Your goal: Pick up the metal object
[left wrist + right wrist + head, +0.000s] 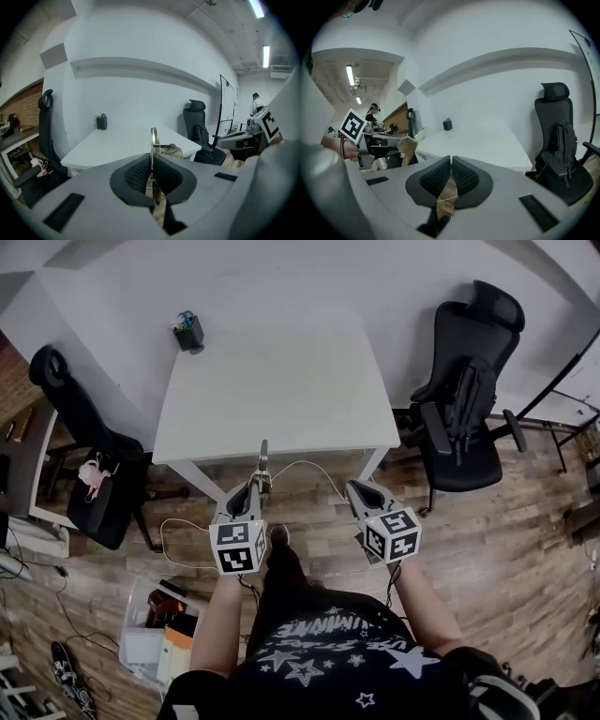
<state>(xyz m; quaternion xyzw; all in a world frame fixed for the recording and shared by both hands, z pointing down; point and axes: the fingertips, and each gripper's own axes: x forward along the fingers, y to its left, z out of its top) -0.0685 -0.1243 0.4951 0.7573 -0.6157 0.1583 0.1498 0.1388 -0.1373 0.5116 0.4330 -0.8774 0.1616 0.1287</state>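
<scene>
**A:** How far along is the pick-up?

**B:** I judge it is done, or almost. My left gripper is clenched on the thin, shiny metal object. The piece stands on its edge between the pads and its top sticks out above them. It hangs in the air over the brown wooden floor, just in front of the near edge of the white rectangular table, and it touches nothing else.

**A:** And the other side?

**B:** My right gripper has its jaws pressed together with nothing between them. What is left, I think, is only to carry the object safely. The task names no place to put it.

**A:** What room do you have?

**B:** On the left, a black office chair loaded with things stands beside the table, and a clear plastic box sits on the floor near my left leg. Ahead is the table edge, close to both grippers. The table top carries only a small black pen holder at its far left corner. A white cable lies on the floor under the table. On the right, a second black office chair is well apart from my right gripper, so that side is the most open.
</scene>
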